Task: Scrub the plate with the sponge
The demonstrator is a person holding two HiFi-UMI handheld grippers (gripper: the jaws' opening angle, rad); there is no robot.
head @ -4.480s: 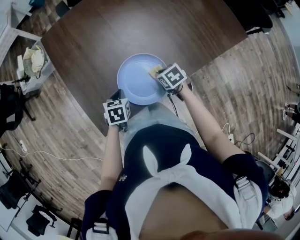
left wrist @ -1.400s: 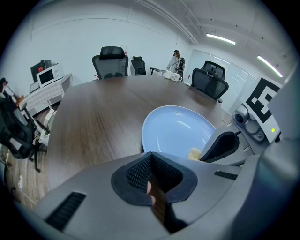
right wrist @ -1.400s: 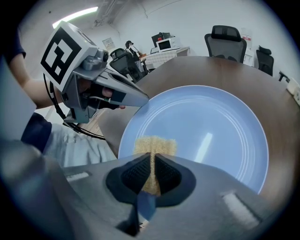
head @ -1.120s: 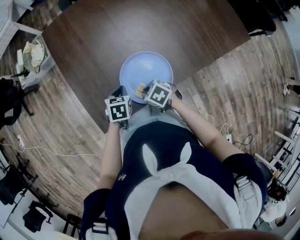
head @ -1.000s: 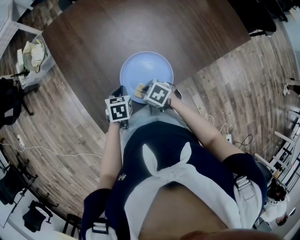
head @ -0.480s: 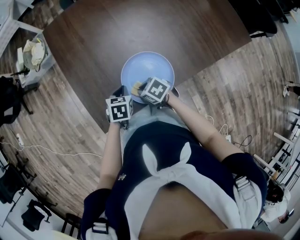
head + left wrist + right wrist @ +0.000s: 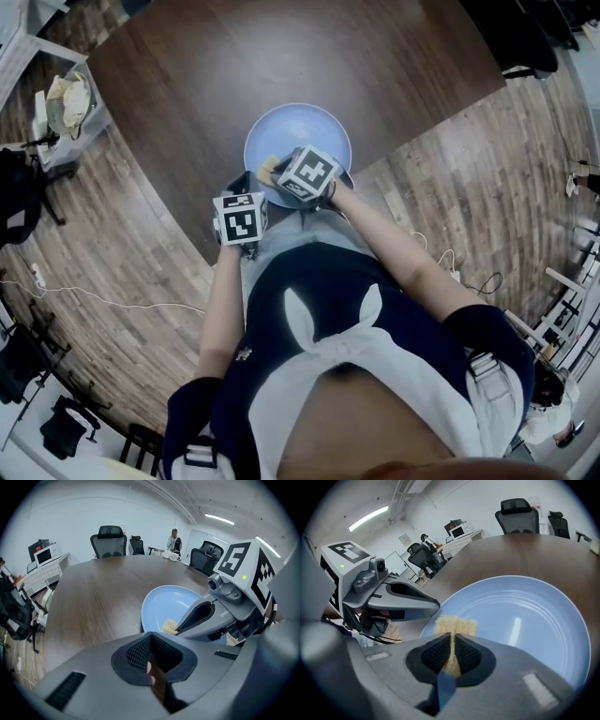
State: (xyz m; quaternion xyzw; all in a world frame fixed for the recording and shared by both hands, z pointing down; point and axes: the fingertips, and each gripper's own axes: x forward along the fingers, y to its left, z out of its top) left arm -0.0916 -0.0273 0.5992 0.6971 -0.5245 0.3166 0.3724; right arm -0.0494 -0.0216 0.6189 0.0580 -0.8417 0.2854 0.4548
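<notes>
A light blue plate (image 7: 305, 131) sits near the front edge of the dark wooden table (image 7: 234, 66). My right gripper (image 7: 277, 174) is shut on a yellow sponge (image 7: 455, 625), which presses on the plate's (image 7: 525, 620) near-left rim. In the left gripper view the sponge (image 7: 169, 626) shows under the right gripper's fingers (image 7: 199, 615). My left gripper (image 7: 239, 186) hovers at the table edge just left of the plate (image 7: 171, 603), jaws shut with only a thin brown slit between them. It also appears at the left of the right gripper view as the left gripper (image 7: 433, 604).
The table's curved front edge (image 7: 202, 248) runs right under both grippers, with wood floor beyond. A small cart (image 7: 64, 108) with clutter stands at the left. Office chairs (image 7: 108, 538) line the far side, and a person (image 7: 174, 538) is in the distance.
The right gripper carried the sponge from the plate's right rim across to its near-left rim; over the last second it crept slightly up and left. The left gripper stayed put.
</notes>
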